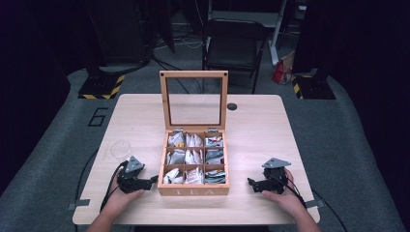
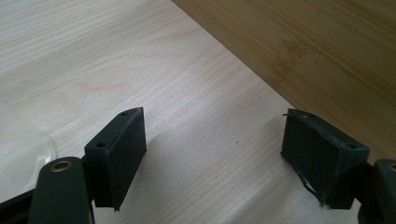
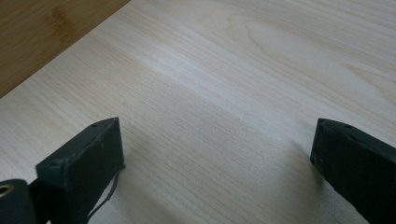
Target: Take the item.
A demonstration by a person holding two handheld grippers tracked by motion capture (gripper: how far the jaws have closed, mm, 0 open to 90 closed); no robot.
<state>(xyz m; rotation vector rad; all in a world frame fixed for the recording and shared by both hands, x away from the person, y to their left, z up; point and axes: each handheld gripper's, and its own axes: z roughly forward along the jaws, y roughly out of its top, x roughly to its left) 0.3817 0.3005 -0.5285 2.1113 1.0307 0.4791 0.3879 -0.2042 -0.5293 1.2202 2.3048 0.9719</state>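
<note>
A wooden tea box (image 1: 194, 189) is seen at the centre of the high view, on a pale table (image 1: 256, 130). Its glass lid (image 1: 194, 99) is stood upright at the back, fully raised. Nine compartments in a three-by-three grid are shown, each stuffed with tea bags (image 1: 194, 155); "TEA" is lettered on the front wall.

The left gripper (image 1: 153, 180) is held at lower left of the high view, just beside the box's left front corner, jaws pointed toward the box. Whether the box is touched cannot be told. In the left gripper view the same gripper (image 2: 212, 156) is shown with jaws spread wide, bare table between them and nothing pinched; the box's wooden side (image 2: 317, 51) is seen at upper right of that frame, close ahead.

The right gripper (image 1: 250, 184) is held at lower right of the high view, near the box's right front corner but apart from it, jaws pointed left at the box. In the right gripper view it (image 3: 217, 154) is shown spread wide as well, nothing between the jaws, with the box wall (image 3: 42, 32) at upper left of the frame.

A clear round lid-like disc (image 1: 120, 148) is laid on the table at left, above the left gripper. A dark round hole (image 1: 232, 106) is set in the table to the right of the lid. A black chair (image 1: 233, 46) is stood behind the table, at top centre.
</note>
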